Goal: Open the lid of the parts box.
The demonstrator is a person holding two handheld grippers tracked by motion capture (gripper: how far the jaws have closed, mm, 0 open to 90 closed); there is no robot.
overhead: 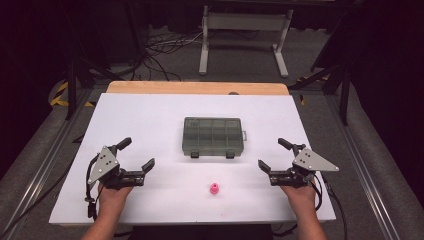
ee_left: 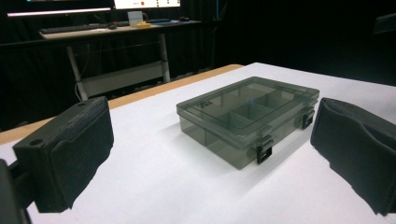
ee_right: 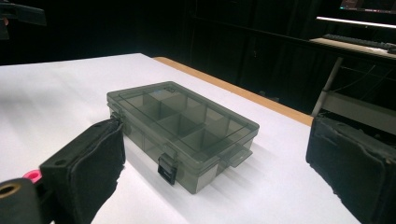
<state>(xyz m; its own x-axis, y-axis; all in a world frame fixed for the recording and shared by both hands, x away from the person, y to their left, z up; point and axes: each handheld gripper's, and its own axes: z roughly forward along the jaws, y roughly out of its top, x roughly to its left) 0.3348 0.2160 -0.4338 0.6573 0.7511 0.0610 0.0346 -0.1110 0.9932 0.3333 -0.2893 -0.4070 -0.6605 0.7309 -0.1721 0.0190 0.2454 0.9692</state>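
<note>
A smoky translucent compartment box [overhead: 213, 136] with its lid closed and two black latches lies in the middle of the white table [overhead: 150, 115]. In front of it stands a small pink piece [overhead: 214, 189]. My left gripper [overhead: 136, 154] rests at the left, jaws wide apart and empty, pointing toward the box [ee_left: 247, 116]. At the right my right gripper [overhead: 274, 155] mirrors it, also open with nothing between its fingers. From the right gripper view the box [ee_right: 182, 128] lies just beyond the jaws, and a sliver of the pink piece [ee_right: 31, 175] peeks past the left jaw.
A wooden strip [overhead: 197, 88] runs along the table's far edge. Beyond it are a white frame stand [overhead: 245, 37] and cables on the floor. A desk with a keyboard and monitors [ee_left: 93, 28] stands in the dark background.
</note>
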